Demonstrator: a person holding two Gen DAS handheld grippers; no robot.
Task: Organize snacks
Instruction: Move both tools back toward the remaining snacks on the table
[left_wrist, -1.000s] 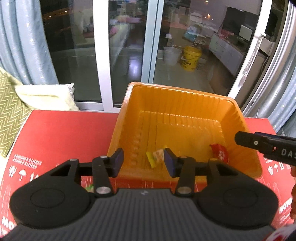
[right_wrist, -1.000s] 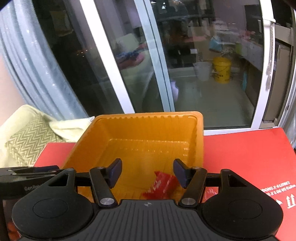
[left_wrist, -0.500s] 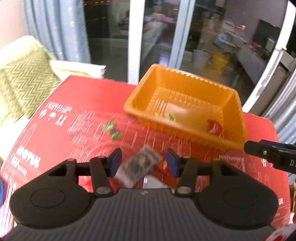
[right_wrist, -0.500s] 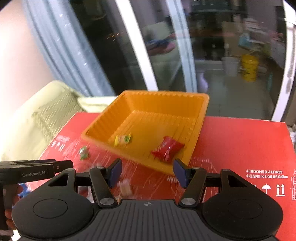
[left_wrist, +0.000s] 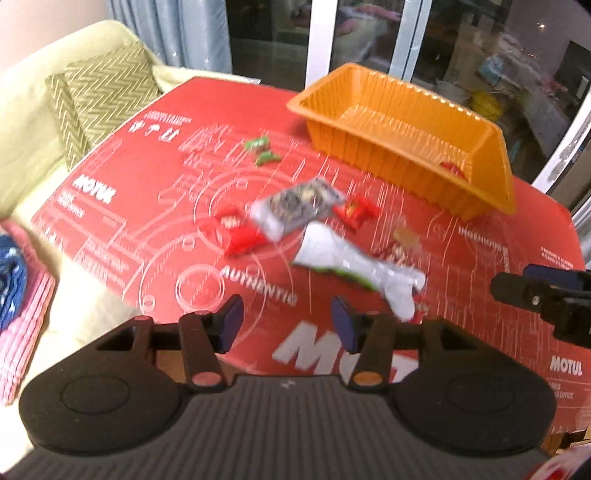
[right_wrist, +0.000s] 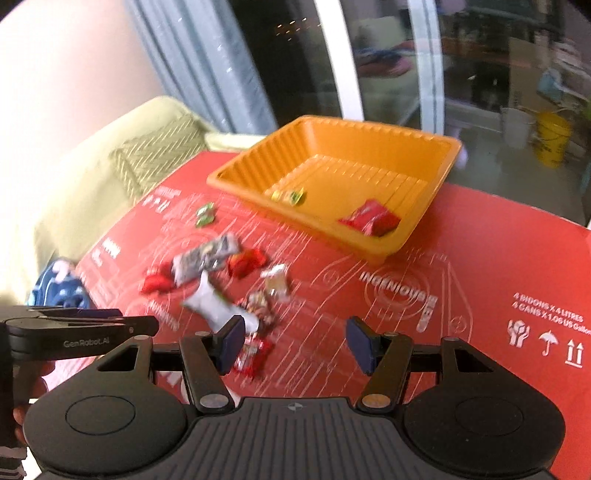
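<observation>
**Both tools empty, most snacks outside the basket**

Far left, past the edge of the red surface (left_wrist: 155, 192), there was a pale sofa with a zigzag cushion (left_wrist: 103, 92). Your left tool (left_wrist: 286, 321) hung over the near part of the surface with its jaws apart and nothing between them; they'd just spread a bit wider. Beyond it the loose snacks sat in a blurry pile: two little green candies (left_wrist: 260, 149) furthest back, then a red packet (left_wrist: 240, 236) touching a silver-grey pouch (left_wrist: 295, 208), another small red packet (left_wrist: 354, 212) just beside that pouch, and a white wrapper with a green edge (left_wrist: 354, 262) lying closest to you. A small tan snack (right_wrist: 277, 282) sat right of the pile, hard to make out.

Further right and back, the orange basket (right_wrist: 424, 206) stood on the surface, well apart from the pile. From the right wrist view it held a yellow-green candy (right_wrist: 288, 195) near its left wall and a red packet (right_wrist: 371, 218) near the front corner.

Your right tool (right_wrist: 295, 341) was also spread and gripping nothing, with one more red-and-white wrapper (right_wrist: 253, 356) on the surface just by its left finger.
</observation>
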